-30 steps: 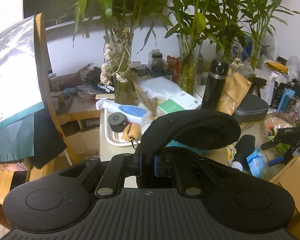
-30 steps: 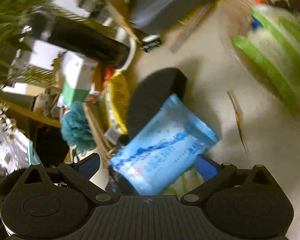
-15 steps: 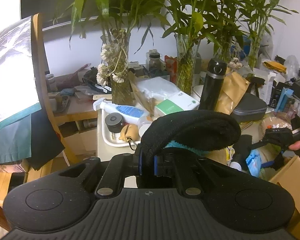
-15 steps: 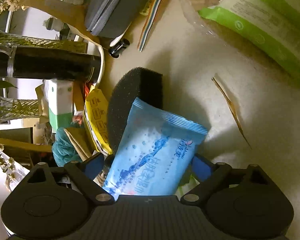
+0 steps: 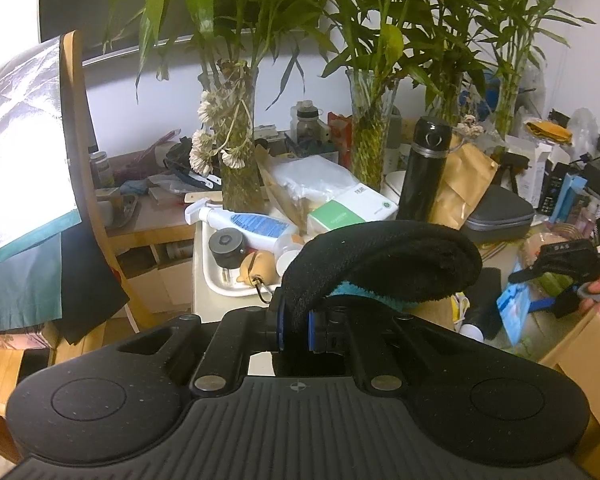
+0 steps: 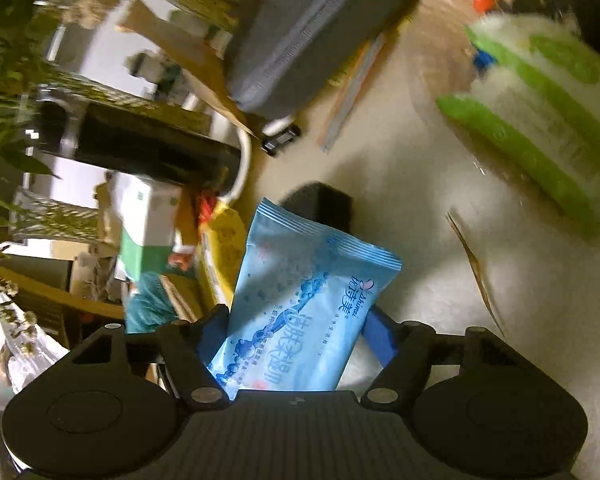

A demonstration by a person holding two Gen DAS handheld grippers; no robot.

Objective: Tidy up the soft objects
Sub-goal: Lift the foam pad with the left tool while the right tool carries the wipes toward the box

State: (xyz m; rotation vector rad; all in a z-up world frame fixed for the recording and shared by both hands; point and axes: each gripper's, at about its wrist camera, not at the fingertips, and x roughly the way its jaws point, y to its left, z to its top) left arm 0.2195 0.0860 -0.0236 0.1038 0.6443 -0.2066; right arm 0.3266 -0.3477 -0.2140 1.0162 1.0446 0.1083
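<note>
The left gripper (image 5: 296,322) is clamped on one black slipper (image 5: 380,256) with a teal lining, held above the counter (image 6: 440,240), unmoved since the earlier frame. The right gripper (image 6: 296,332) has just been closing around one blue wet-wipe pack (image 6: 300,304); its pads now meet the pack's sides. Behind lie one black sponge (image 6: 324,204) and one green-striped packet (image 6: 540,132).

I see a fuzzy black cloth sock (image 5: 380,256) with a teal plush lining in my left claw (image 5: 294,326), a glossy blue plastic wipes packet (image 6: 300,300), matt ribbed black plastic claw housings, a smooth cream bench (image 6: 520,360), a matt black flask (image 5: 422,168), clear glass vases (image 5: 370,136), a crinkled brown paper bag (image 5: 464,184)
</note>
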